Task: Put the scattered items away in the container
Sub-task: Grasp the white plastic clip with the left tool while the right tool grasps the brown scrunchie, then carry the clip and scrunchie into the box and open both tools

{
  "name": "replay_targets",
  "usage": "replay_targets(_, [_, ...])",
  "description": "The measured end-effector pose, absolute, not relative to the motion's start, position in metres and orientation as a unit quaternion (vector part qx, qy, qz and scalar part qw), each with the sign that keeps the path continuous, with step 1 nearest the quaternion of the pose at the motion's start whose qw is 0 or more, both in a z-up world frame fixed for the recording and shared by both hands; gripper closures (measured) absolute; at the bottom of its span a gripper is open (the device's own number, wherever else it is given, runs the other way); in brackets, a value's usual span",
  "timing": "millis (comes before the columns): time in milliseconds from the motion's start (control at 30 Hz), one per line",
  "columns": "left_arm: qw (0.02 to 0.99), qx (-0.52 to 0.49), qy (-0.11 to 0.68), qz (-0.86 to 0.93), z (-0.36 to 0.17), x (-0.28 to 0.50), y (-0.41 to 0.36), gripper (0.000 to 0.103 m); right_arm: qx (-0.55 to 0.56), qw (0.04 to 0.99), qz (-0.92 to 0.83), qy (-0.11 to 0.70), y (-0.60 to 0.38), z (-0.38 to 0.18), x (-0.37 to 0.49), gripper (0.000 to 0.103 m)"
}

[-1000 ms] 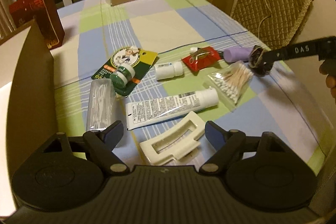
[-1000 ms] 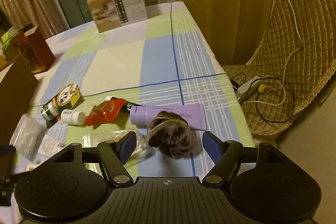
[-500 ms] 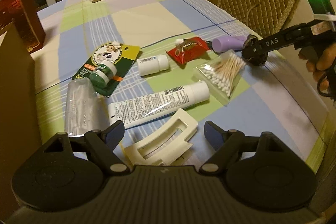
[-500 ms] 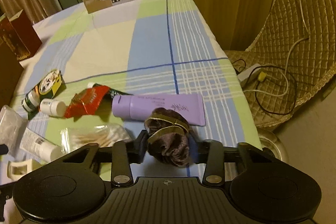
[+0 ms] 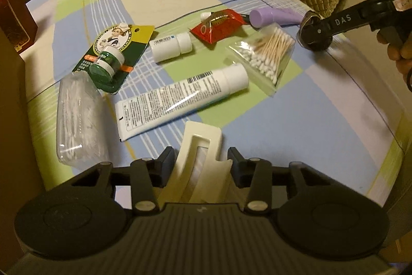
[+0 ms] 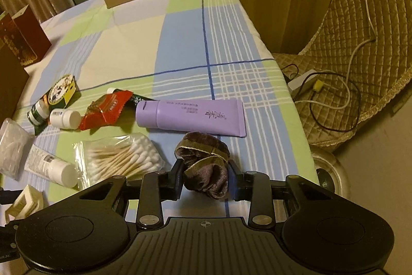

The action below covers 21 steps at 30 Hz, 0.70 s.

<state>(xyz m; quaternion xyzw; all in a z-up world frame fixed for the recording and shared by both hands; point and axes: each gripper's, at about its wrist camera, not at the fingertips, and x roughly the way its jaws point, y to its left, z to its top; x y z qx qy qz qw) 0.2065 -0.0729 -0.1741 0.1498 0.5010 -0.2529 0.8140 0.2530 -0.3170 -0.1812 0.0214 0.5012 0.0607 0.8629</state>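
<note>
The right gripper (image 5: pixel 312 36) bears "DAS" in white letters on its arm.

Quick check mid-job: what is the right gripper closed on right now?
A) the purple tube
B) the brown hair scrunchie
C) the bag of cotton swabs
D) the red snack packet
B: in the right wrist view the right gripper has its fingers pressed on both sides of the brown hair scrunchie, while the purple tube lies apart on the tablecloth.
</note>
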Motion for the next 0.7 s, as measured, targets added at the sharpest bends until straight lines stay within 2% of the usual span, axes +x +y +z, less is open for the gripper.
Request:
replay_targets(133, [0.814, 0.159, 0.498, -0.253, -0.171, 0.205, -0.073, 0.068, 0.011, 0.864, 0.067, 0.5, -0.313, -0.18, 0.252, 0.069])
replay_targets(167, [0.816, 0.165, 0.493, -0.252, -0.169, 0.204, -0.074, 0.069, 0.011, 0.864, 0.072, 0.499, -0.312, -0.179, 0.251, 0.077])
replay_targets(233, [0.821, 0.171, 0.483, -0.252, -0.164, 0.2, -0.073, 0.073, 0.017, 0.866, 0.079, 0.493, -0.31, -0.175, 0.248, 0.078])
replay_targets(700, [0.876, 0.06, 0.422, -0.226, -0.088, 0.175, -0.032, 0.073, 0.029, 0.887, 0.109, 0.448, -0.288, -0.128, 0.2, 0.08])
